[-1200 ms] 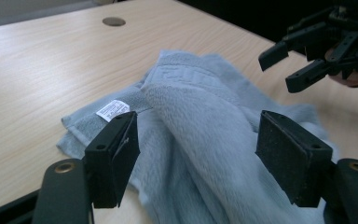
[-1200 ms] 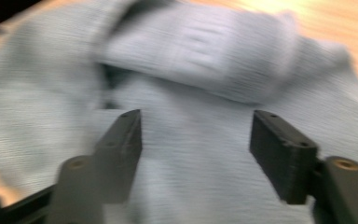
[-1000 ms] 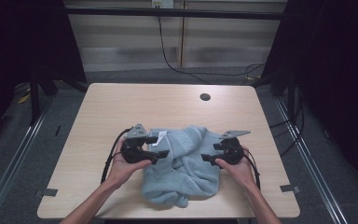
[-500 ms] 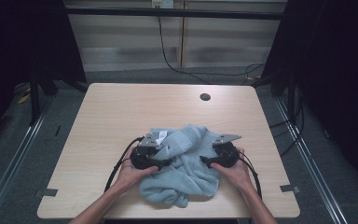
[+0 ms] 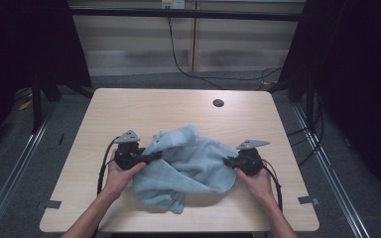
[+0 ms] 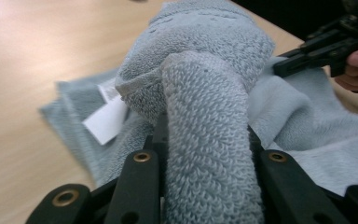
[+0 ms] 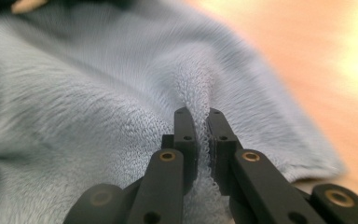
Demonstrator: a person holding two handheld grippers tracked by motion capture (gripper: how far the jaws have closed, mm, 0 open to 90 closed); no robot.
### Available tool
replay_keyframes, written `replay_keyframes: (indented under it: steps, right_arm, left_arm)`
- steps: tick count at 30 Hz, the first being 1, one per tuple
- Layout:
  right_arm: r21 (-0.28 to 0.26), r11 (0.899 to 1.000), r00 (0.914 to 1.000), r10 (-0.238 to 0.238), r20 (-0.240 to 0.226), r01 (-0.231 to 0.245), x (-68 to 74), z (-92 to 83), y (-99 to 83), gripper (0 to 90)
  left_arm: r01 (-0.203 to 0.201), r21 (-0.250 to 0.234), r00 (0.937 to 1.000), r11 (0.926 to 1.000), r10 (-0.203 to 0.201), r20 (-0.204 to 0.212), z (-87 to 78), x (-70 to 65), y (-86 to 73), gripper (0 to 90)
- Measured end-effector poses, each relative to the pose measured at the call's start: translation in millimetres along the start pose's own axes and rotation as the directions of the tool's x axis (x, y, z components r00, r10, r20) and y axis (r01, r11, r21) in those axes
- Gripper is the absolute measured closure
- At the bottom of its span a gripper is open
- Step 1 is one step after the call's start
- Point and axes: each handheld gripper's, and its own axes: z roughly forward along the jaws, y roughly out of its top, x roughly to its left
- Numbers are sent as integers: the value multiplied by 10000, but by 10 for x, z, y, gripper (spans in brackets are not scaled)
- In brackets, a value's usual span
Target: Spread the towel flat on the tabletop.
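Since a second ago both grippers have closed on the towel [image 5: 188, 163], bunched mid-tabletop [image 5: 129, 109]. Left gripper [image 5: 151, 157] pinches a thick roll at its left edge, right gripper [image 5: 227, 161] a thin fold at its right — the towel spans between them, ready to spread.

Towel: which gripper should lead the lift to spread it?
Probably left. The left gripper clamps a thick fold of the towel, its jaws just closing; the right gripper pinches only a thin edge.
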Motion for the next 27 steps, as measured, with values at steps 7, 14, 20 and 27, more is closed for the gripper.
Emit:
replay_keyframes:
  steps: [7, 14, 20, 27]
  right_arm:
    - [-1730, 9848, 9996, 195, 212, -155, -30, -404, 183, 855]
    - [-3013, 9528, 9978, 517, 413, -369, -134, -742, 639, 857]
    - [-3857, 9219, 9954, 682, 679, -368, -259, -991, 1110, 862]
    - [-4459, 8950, 9900, 513, 1316, 129, -273, -1185, 1732, 862]
  left_arm:
    - [147, -1140, 9995, 9934, -177, -254, -352, 59, 165, 698]
    - [430, -2123, 9958, 9763, -591, -701, -604, 198, 469, 717]
    - [347, -2721, 9896, 9617, -712, -1252, -804, 318, 819, 719]
    - [-222, -3619, 9838, 9320, -440, -1736, -1035, 349, 1265, 719]
